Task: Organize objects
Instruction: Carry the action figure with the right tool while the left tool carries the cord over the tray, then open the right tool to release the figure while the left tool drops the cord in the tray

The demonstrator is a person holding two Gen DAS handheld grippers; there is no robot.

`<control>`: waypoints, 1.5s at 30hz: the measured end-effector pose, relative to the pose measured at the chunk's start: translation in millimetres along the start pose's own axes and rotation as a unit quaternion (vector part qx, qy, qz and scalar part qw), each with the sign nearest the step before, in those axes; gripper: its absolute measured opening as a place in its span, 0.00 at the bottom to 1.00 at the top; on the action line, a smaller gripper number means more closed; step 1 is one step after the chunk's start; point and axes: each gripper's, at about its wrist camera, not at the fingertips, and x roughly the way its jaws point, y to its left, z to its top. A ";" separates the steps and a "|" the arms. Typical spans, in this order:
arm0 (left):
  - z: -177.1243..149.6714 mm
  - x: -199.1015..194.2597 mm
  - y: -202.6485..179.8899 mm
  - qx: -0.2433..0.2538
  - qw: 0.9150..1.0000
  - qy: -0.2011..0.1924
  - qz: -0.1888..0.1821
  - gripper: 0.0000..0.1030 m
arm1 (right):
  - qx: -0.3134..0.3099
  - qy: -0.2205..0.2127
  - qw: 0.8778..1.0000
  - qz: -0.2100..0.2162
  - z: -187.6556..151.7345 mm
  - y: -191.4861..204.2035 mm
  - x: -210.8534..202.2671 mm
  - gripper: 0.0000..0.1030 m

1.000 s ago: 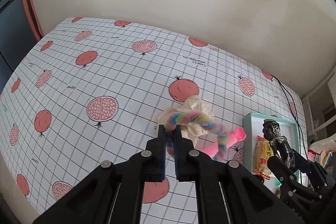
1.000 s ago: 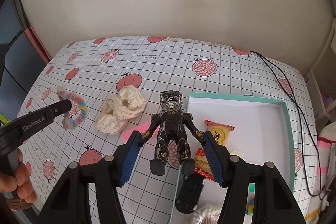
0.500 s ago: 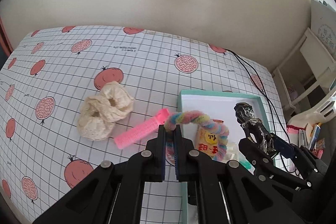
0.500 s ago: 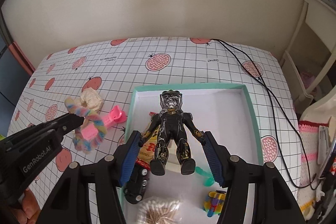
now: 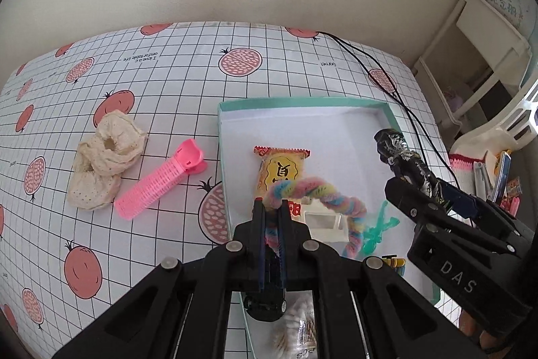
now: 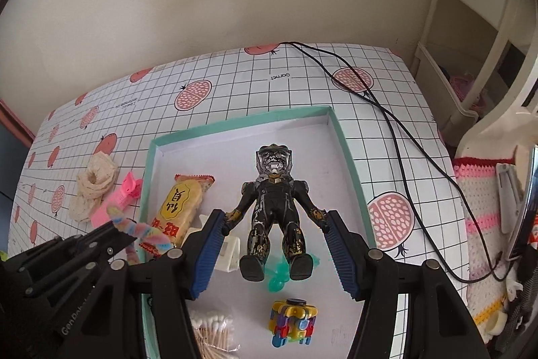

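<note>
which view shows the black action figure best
The right wrist view: the black action figure faces the camera head to feet, held by its arms between the right tongs. The left wrist view shows only its head and torso, side-on.

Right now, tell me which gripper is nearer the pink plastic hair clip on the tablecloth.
Left. The left gripper, shut on the rainbow fuzzy loop, hangs over the box's near-left edge beside the pink hair clip; the right gripper is farther right.
</note>
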 end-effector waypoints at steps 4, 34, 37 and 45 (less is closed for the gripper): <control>-4.0 6.4 -6.4 0.002 1.000 0.015 -0.016 0.06 | 0.006 -0.001 1.000 -0.002 0.3 -2.3 3.0 0.62; -18.3 34.7 -18.1 0.024 0.996 0.082 -0.020 0.10 | -0.003 0.070 0.997 -0.012 -16.1 -2.5 39.5 0.63; -17.4 34.9 -17.3 0.023 0.996 0.084 -0.020 0.11 | -0.002 0.074 0.997 -0.014 -16.1 -3.3 39.4 0.63; -14.2 33.3 -19.5 0.031 0.995 0.090 -0.031 0.23 | 0.011 0.082 0.996 -0.010 -14.0 -6.7 36.7 0.64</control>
